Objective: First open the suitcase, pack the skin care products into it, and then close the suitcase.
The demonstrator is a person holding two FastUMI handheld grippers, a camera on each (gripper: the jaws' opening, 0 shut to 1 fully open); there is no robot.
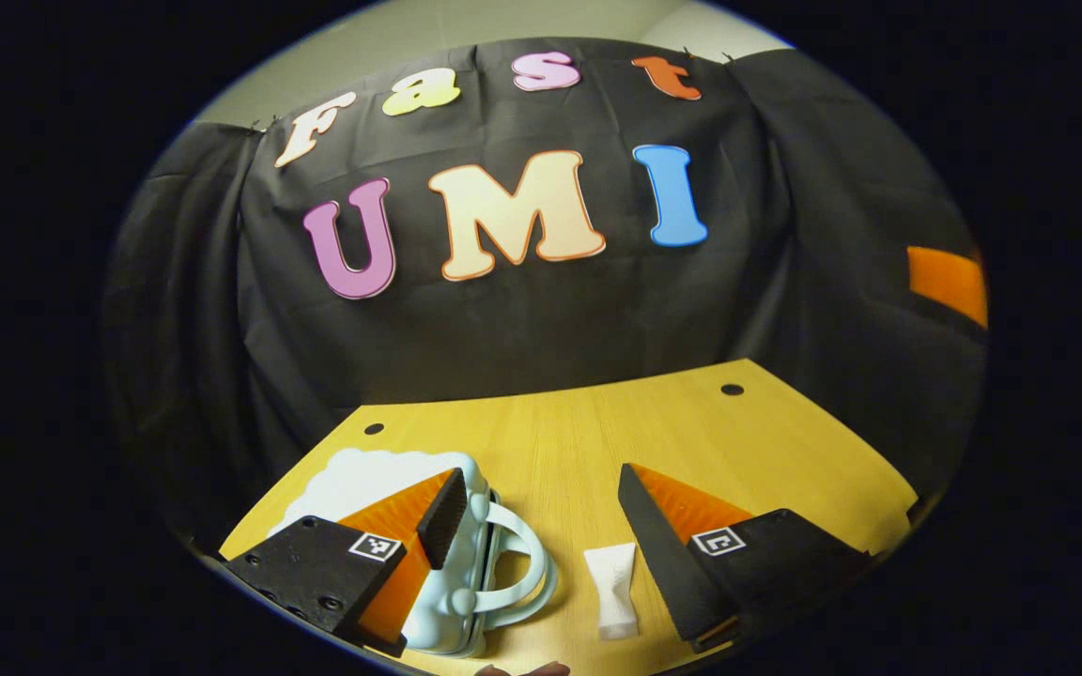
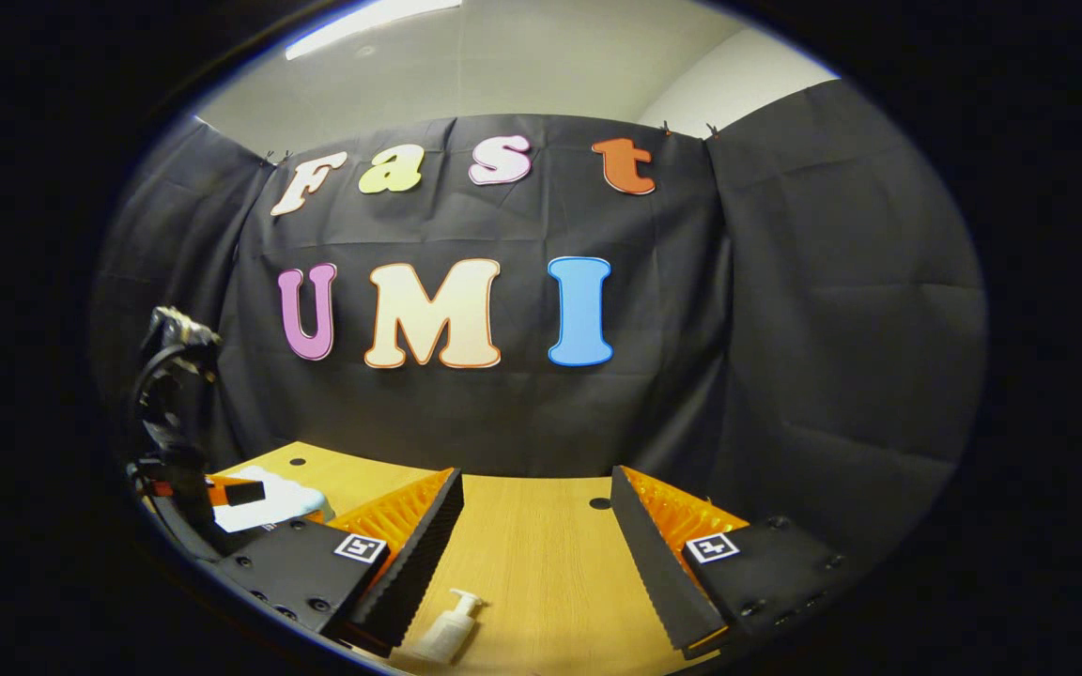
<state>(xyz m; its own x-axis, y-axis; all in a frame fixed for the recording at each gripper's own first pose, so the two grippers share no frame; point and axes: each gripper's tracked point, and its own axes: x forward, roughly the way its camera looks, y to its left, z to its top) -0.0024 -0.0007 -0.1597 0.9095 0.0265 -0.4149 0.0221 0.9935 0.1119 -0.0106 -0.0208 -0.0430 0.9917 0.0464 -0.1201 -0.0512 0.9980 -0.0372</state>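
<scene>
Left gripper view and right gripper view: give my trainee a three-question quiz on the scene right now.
1. True or false: the suitcase lies closed on the table.
2. In the left gripper view, what lies between the left gripper fingers? A) white tube B) sponge C) cup
3. In the right gripper view, name the item near the right gripper on the table.

Key: 1 true. 2 A, the white tube. 3 pump bottle.
</scene>
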